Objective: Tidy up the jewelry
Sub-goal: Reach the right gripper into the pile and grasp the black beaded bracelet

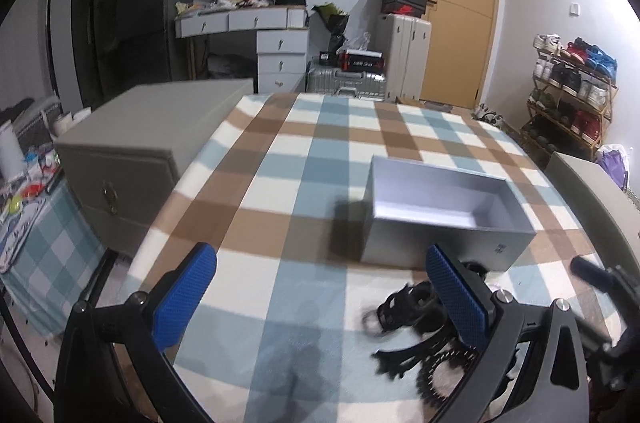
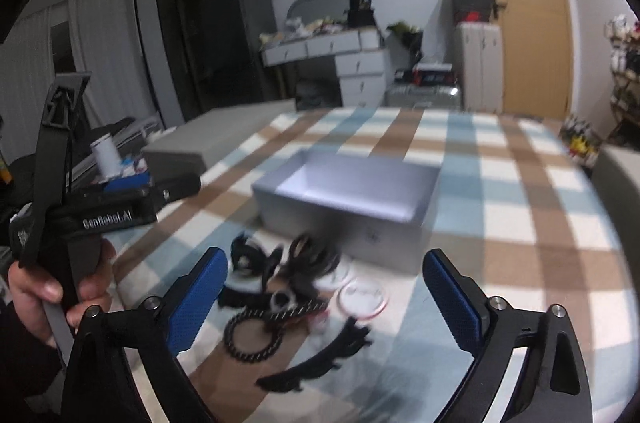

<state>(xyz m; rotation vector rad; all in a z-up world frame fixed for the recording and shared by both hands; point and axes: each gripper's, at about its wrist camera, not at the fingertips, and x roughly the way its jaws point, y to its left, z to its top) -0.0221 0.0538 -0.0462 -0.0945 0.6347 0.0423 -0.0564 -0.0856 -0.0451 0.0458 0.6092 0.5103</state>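
Bench (image 1: 304, 183) under checked cloth. Open grey box (image 2: 348, 199) at centre, long axis across the view, nothing visible inside. Black jewelry heap (image 2: 288, 287) lies on the cloth just in front of it. Right gripper (image 2: 324, 299), jaws wide apart, faces the heap squarely. Left gripper (image 1: 320, 299), also apart and holding nothing, has the heap off by its right finger.

A plaid cloth (image 1: 304, 159) of blue, brown and cream squares covers the table. The open box (image 2: 344, 219) is silver-grey. The jewelry pile (image 2: 280, 287) is black, with a clear pink-rimmed ring (image 2: 362, 297). Both tools' pads (image 1: 188, 297) are textured blue.
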